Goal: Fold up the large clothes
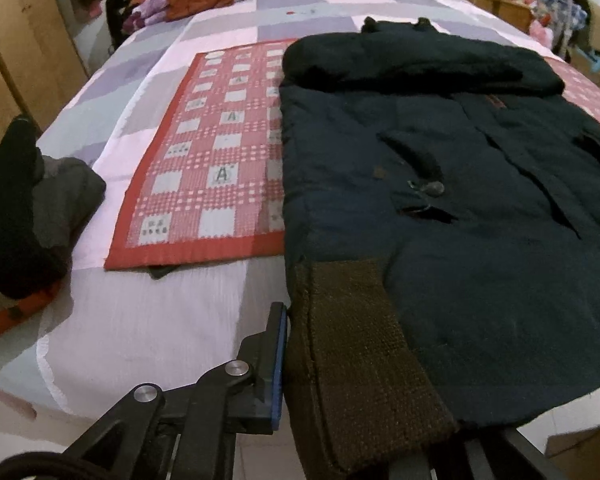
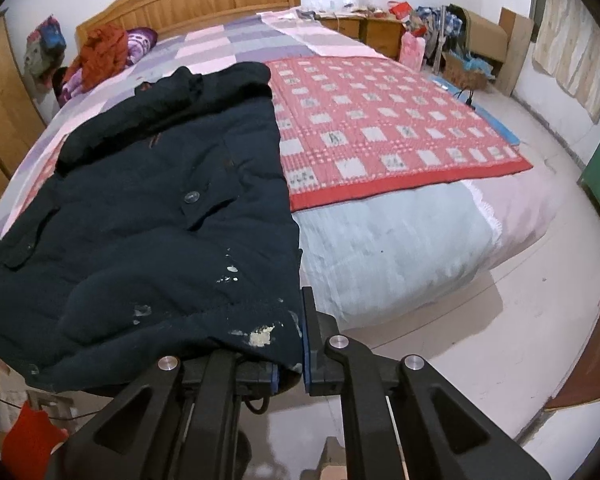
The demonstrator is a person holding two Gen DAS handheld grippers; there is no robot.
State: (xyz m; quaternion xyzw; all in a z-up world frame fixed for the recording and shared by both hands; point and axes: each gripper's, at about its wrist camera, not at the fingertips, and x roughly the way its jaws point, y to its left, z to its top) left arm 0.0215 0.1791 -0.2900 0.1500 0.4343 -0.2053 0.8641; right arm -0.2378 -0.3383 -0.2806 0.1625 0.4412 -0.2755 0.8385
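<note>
Nearest, the right gripper [image 2: 290, 354] is pinching the coat's [image 2: 172, 208] near right hem corner, its jaws closed on the cloth; the left gripper [image 1: 364, 384] is clamping the near left corner, by the brown ribbed cuff [image 1: 364, 344], though only one finger [image 1: 278, 364] is showing. The coat is lying flat, front up, along the bed [image 2: 380, 256], partly over the red mat [image 2: 388, 128], collar at the far end. Both corners being held, the lengthwise fold seems to be starting; next, lifting the hem evenly and carrying it far toward the collar.

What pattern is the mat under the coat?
Red and white checks on the mat, red border; clearest in the right wrist view.
</note>
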